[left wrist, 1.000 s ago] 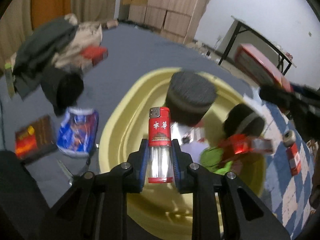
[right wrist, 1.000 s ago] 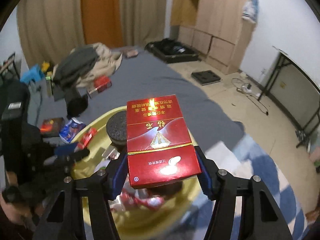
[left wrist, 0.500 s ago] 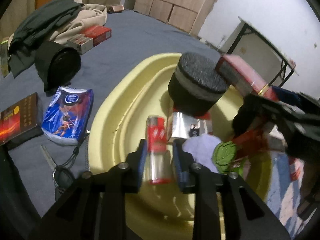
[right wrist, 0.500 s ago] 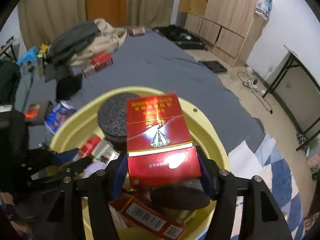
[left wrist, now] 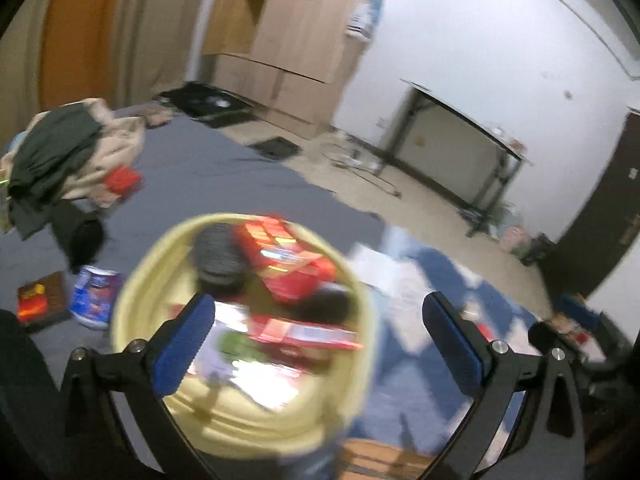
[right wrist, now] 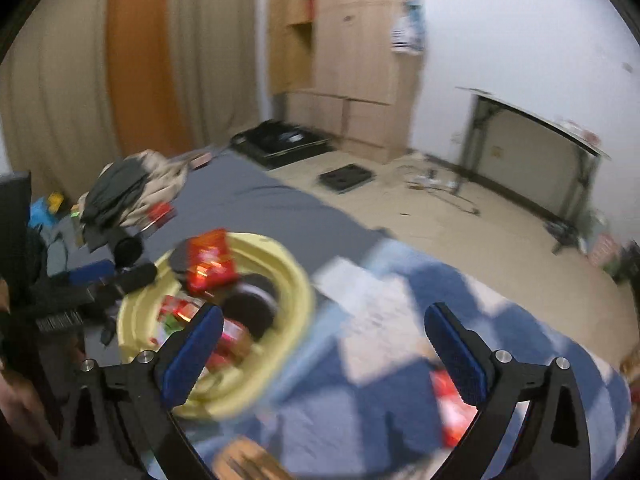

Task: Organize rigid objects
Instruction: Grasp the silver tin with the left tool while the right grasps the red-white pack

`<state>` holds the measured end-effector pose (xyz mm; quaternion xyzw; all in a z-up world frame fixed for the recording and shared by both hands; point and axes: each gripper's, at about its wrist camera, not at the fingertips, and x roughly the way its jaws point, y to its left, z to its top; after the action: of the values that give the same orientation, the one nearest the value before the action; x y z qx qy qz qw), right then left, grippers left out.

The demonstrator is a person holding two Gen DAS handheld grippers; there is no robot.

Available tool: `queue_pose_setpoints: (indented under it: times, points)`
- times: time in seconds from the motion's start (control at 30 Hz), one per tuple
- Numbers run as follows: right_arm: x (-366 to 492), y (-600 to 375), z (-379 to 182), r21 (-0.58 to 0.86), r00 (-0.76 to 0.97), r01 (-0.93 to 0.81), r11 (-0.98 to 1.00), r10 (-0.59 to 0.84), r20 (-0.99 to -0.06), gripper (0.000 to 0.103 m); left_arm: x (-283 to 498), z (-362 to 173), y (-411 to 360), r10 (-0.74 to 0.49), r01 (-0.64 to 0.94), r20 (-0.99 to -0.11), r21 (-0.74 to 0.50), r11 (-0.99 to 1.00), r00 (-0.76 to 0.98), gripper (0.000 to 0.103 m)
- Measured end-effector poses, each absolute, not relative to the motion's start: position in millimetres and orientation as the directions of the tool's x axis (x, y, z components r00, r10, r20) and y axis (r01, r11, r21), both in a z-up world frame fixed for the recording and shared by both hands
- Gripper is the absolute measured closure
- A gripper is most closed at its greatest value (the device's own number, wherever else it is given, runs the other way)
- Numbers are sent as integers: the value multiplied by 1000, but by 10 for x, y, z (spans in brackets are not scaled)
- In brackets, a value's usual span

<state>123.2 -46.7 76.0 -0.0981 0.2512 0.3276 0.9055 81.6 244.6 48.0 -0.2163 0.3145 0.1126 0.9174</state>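
Inspecting scene: both views blurred, detail limited.
Left gripper [left wrist: 318,338]: jaws spread wide, having just been opening; nothing between the blue pads.
Right gripper [right wrist: 323,344]: jaws spread wide, likewise just been opening; nothing between the pads.
Yellow basin [left wrist: 132,300]: at 9 o'clock of the left gripper's gap, resting on the grey sheet [left wrist: 208,168].
Red carton [left wrist: 288,260]: inside the basin, lying against a dark round puck [left wrist: 214,254] at its 9 o'clock.
Basin contents: further red packs and a green item, too smeared to tell apart.
Blue pouch [left wrist: 94,294]: on the sheet just beside the basin, at its 9 o'clock.
Clothes heap [left wrist: 68,156]: well apart, toward 10 o'clock.
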Motion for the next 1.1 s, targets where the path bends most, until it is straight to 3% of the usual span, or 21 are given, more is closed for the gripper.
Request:
queue_pose_setpoints:
  times: [0.13, 0.23, 0.33, 0.4, 0.53, 0.9, 1.1]
  points:
    - [957, -1308, 650, 10, 710, -549, 836, 473, -521, 0, 868, 507, 1913, -23, -288, -638, -379, 880, 770, 0]
    - [715, -1800, 480, 2, 735, -497, 868, 422, -531, 0, 856, 172, 1577, -90, -316, -689, -440, 840, 719, 0]
    - [491, -2170, 190, 37, 730, -451, 892, 392, -560, 0, 986, -95, 1284, -116, -282, -771, -363, 888, 627, 0]
    - [290, -2398, 19, 69, 732, -428, 901, 390, -559, 0, 998, -101, 1196, -83, -257, -776, -304, 917, 625, 0]
    - [153, -2654, -182, 98, 716, -420, 902, 396, -576, 0, 989, -91, 1224, -111, -247, -763, -338, 908, 637, 0]
    - [799, -2183, -403, 30, 664, -550, 834, 458, -591, 0, 1292, -114, 1121, -98, -149, -751, -254, 956, 653, 0]
    - [1425, -1739, -577, 4, 665, -568, 823, 461, -587, 0, 2034, -188, 813, -180, 69, -776, -174, 982, 604, 0]
